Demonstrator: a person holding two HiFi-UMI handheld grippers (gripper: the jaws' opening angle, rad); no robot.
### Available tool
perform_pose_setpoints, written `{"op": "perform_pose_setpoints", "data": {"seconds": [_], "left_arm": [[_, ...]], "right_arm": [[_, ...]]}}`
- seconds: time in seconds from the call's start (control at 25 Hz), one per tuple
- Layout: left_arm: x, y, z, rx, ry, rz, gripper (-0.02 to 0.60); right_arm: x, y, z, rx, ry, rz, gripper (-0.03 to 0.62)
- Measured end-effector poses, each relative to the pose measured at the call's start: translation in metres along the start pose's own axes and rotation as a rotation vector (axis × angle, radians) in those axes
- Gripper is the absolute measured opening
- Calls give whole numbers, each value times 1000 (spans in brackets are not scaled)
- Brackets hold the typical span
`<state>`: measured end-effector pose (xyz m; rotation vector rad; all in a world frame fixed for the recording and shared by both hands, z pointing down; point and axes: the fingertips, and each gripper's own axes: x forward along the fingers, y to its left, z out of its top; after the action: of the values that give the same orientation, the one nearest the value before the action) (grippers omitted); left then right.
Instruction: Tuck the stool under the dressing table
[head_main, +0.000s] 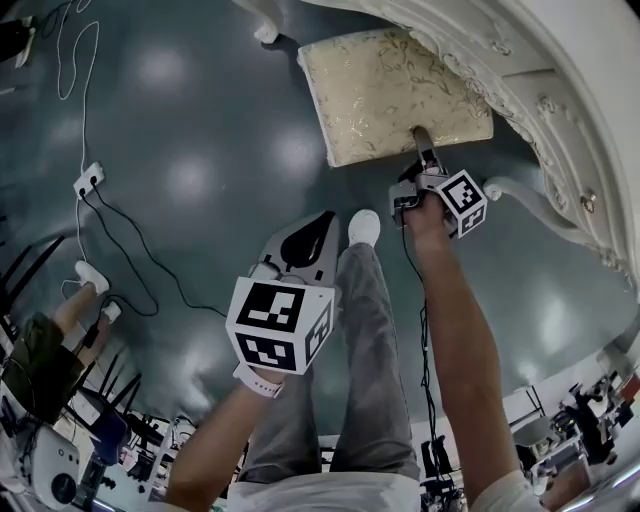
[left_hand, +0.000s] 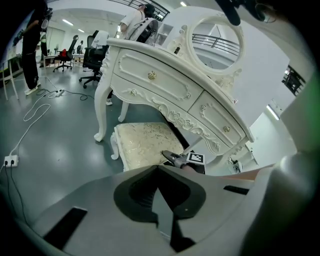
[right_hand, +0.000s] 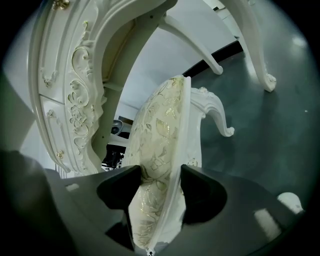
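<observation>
Right gripper (head_main: 421, 137) in my right hand is closed on the stool (head_main: 390, 85): in the right gripper view its two jaws press on the seat edge from both sides, one on the gold-patterned cushion and one on the white underside, so they stand rather wide apart around this thick edge. The grip is at the near edge of the seat, close to the corner on my right. One curved white leg (right_hand: 216, 111) of the stool shows beyond the jaws in that view.

The stool stands on the dark grey floor (head_main: 200, 150), in front of the white dressing table (head_main: 520, 80). The far side of the seat lies below the carved front edge of the table, and the rest of the seat sticks out toward me. A curved leg of the table (head_main: 530, 198) comes down just beside my right gripper.

My left gripper (head_main: 322, 224) hangs over the floor, well apart from the stool. Its jaws are together and I see nothing between them. It looks toward the drawers and the oval mirror (left_hand: 215, 37) of the table.

My shoe (head_main: 363, 228) is on the floor between the two grippers. At the left, a white power strip (head_main: 90, 180) with cables lies on the floor.
</observation>
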<state>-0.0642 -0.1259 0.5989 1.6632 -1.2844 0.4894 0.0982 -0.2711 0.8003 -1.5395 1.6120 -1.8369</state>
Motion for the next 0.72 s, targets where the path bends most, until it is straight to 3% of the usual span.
{"op": "perform_pose_setpoints", "data": {"seconds": [0.48,0.72], "left_arm": [[29,-27,29,-28,-10,12,6],[32,-33,31,-23,-4,9,6]], "right_arm": [[33,15,41,-83,87,27,270],[21,21,25,-45,101,33,268]]}}
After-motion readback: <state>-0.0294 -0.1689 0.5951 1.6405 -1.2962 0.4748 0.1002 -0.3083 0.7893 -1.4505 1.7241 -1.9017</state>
